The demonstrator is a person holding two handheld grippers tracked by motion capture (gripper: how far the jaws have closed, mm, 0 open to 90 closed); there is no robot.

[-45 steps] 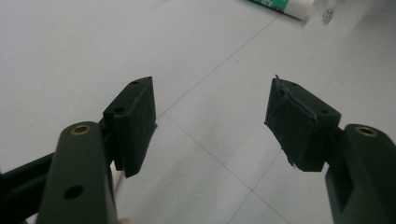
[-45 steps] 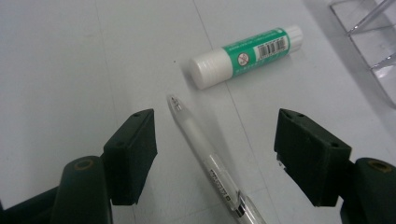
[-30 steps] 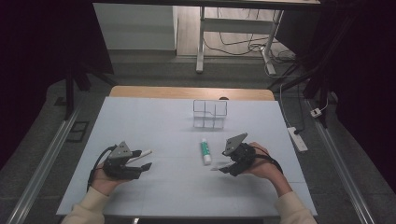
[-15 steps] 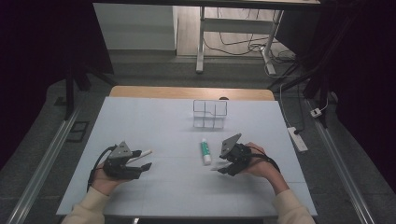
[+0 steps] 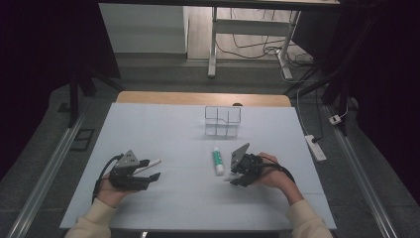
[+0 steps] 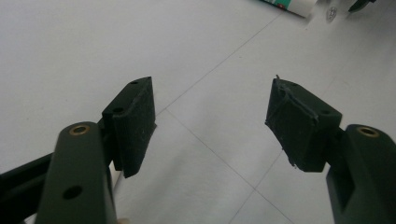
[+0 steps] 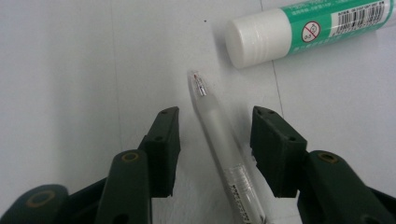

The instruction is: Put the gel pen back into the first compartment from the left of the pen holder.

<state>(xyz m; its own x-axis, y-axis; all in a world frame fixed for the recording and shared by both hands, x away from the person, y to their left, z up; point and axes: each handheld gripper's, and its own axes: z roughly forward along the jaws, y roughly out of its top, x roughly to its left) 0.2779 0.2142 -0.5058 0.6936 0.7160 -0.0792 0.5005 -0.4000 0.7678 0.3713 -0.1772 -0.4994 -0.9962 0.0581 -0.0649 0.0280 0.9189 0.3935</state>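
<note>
Pen (image 7: pixel 219 140) lies on table (image 5: pixel 163 124), just beside glue stick (image 5: pixel 217 160); rack (image 5: pixel 223 120) behind them; another pen, apparently, (image 5: pixel 151 164) far left.

A: The setting reads as a lab or test room arranged for recording, not a home.

B: Evidence?

A: A plain white work surface (image 5: pixel 163 129) marked with thin grid lines covers a wooden table (image 5: pixel 198 97). Dark curtains (image 5: pixel 44 59) enclose both sides. Metal rails (image 5: pixel 47 166) run along the floor beside the table.

B: Further indicators?

A: Loose cables (image 5: pixel 257 47) lie on the floor behind, under a white metal frame (image 5: pixel 214 39). A power strip (image 5: pixel 316 148) sits on the grey carpet at the right. The person's sleeves (image 5: pixel 94 225) enter from the near edge.
</note>
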